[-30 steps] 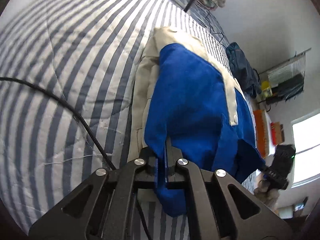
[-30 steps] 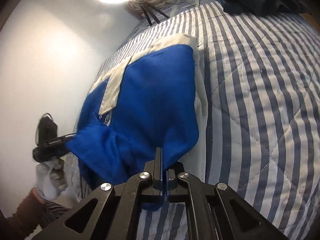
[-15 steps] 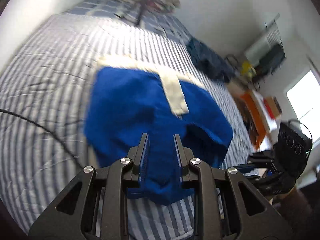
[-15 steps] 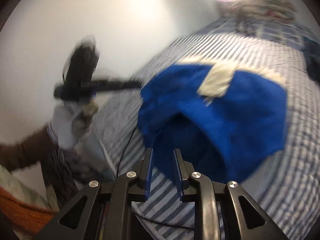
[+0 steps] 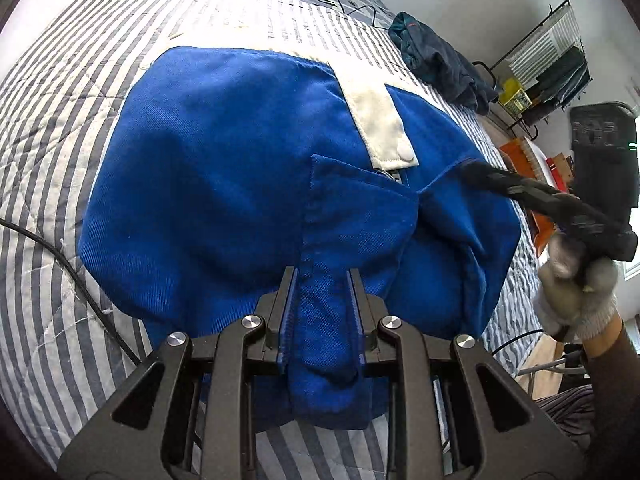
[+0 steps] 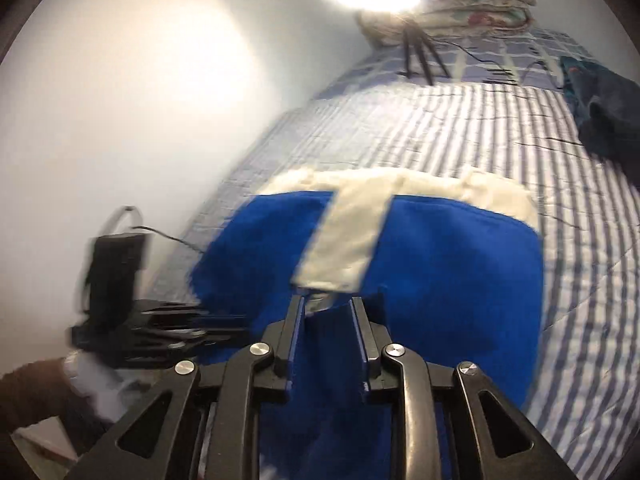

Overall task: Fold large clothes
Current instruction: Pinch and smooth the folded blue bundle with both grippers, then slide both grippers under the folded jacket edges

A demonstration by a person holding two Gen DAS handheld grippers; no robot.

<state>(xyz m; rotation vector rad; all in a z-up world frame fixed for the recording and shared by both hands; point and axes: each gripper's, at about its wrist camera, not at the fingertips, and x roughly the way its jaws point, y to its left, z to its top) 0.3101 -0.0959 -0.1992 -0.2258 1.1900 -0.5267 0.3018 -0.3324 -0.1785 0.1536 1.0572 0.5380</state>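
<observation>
A blue garment (image 5: 224,184) with a cream collar band and cream placket (image 5: 376,120) lies folded on the striped bed; it also shows in the right wrist view (image 6: 440,264). My left gripper (image 5: 322,280) is open, its jaws apart on either side of a blue fold at the garment's near edge. My right gripper (image 6: 328,308) is open too, jaws straddling blue cloth just below the cream placket (image 6: 348,240). The right gripper also shows in the left wrist view (image 5: 532,196), reaching over the garment's right side.
The bed has a blue-and-white striped quilt (image 5: 48,120). A dark teal garment (image 5: 436,60) lies at the far right of the bed. A ring-light tripod (image 6: 416,52) stands at the bed's head. A black cable (image 5: 60,256) runs over the quilt at left.
Both grippers have let go of the blue cloth and now stand open. The garment's lifted lower part has come down onto the rest, and both views have swung to face it squarely.
</observation>
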